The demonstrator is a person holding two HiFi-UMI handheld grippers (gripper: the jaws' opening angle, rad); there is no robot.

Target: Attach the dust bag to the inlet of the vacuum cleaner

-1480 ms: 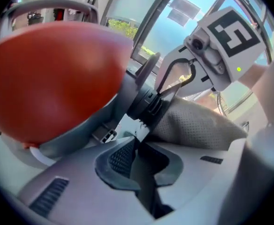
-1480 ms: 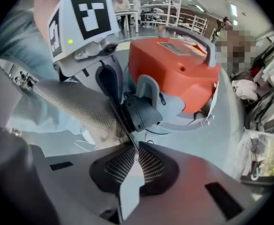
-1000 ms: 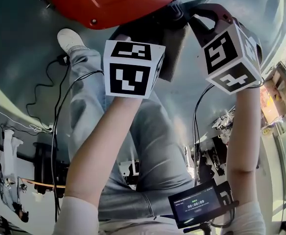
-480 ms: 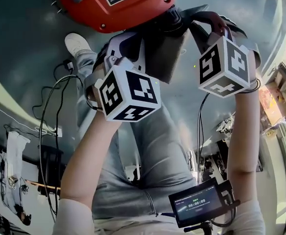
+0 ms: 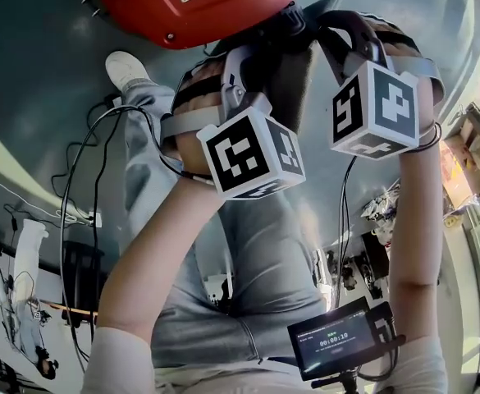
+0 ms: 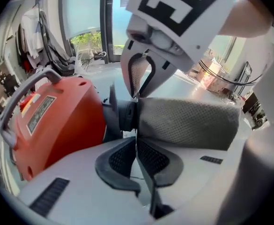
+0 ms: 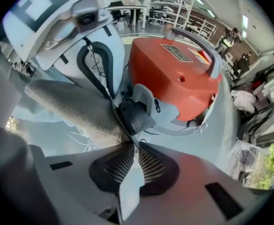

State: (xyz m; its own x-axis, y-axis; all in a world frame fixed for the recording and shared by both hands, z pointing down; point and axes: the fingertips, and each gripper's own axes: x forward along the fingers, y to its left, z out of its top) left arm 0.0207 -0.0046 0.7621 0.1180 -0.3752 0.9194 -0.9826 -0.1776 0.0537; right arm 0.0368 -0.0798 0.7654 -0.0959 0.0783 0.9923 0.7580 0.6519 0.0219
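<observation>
The red vacuum cleaner (image 5: 194, 2) lies on the grey floor at the top of the head view. From its dark inlet collar (image 7: 136, 116) a grey mesh dust bag (image 5: 293, 76) runs out toward me. Both grippers point down at the bag's collar end from opposite sides. My left gripper (image 6: 137, 144) is shut on the bag's (image 6: 188, 123) thin edge beside the collar (image 6: 122, 115). My right gripper (image 7: 137, 150) is shut on the bag (image 7: 76, 107) where it meets the collar. The vacuum (image 6: 57, 121) has a grey carry handle (image 7: 197, 43). In the head view the fingertips are hidden behind the marker cubes.
A person's white shoe (image 5: 125, 68) and jeans-clad legs stand under the arms. Black cables (image 5: 92, 179) trail over the floor at left. A small screen (image 5: 338, 347) hangs near the bottom. Shelves and tables (image 7: 174, 13) stand far behind the vacuum.
My left gripper has rolled about its own line, its marker cube turning to face right, and it has risen a little. The right gripper has turned slightly and stayed in place.
</observation>
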